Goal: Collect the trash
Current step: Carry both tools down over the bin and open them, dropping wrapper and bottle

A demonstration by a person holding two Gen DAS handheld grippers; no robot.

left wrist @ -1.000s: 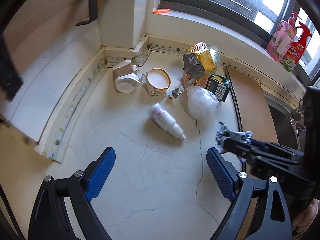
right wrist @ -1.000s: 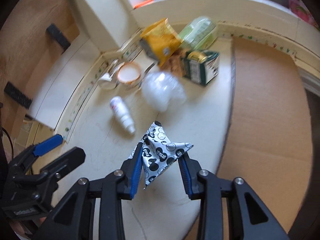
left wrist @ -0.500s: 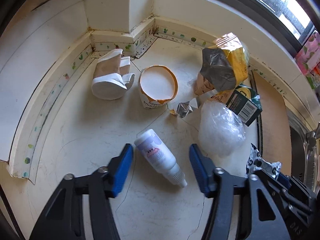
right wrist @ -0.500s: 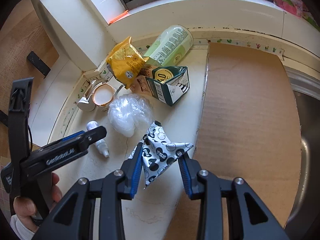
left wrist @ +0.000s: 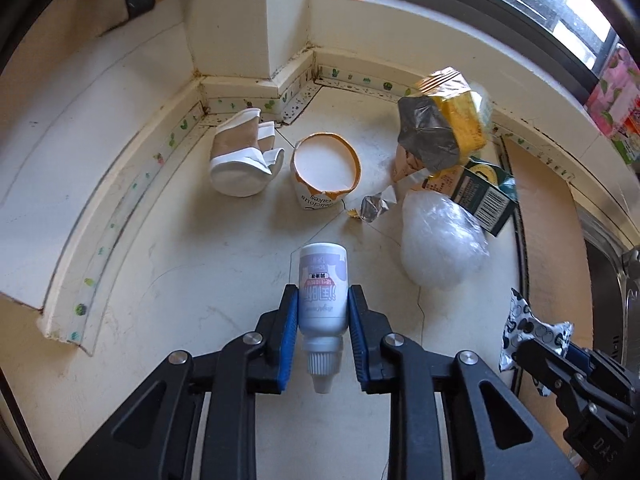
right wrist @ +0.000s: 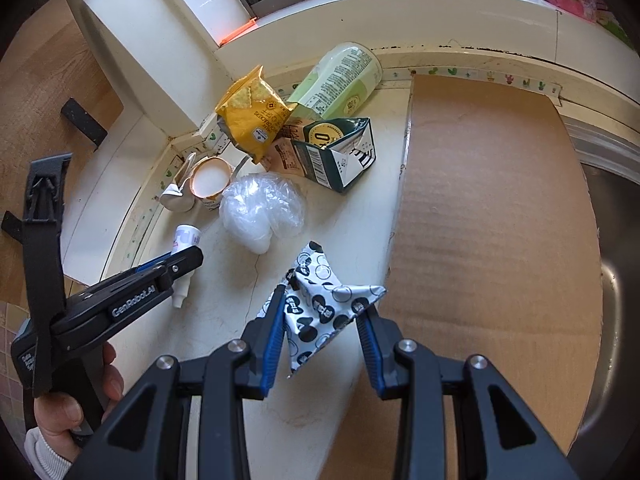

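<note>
The table [left wrist: 180, 280] is boxed in by a raised ledge on the left and a wall corner behind, with bare surface only in the near foreground. The small white bottle [left wrist: 322, 292], printed in purple and red with its ribbed nozzle facing the camera, lies on the table and is pinched between the left gripper [left wrist: 323, 310] fingers, which have just been closing onto it. The black-and-white dotted wrapper [right wrist: 320, 308] is clamped in the right gripper [right wrist: 322, 312]. Only the right view shows the green can [right wrist: 340, 80] and the hand [right wrist: 76, 392].
</note>
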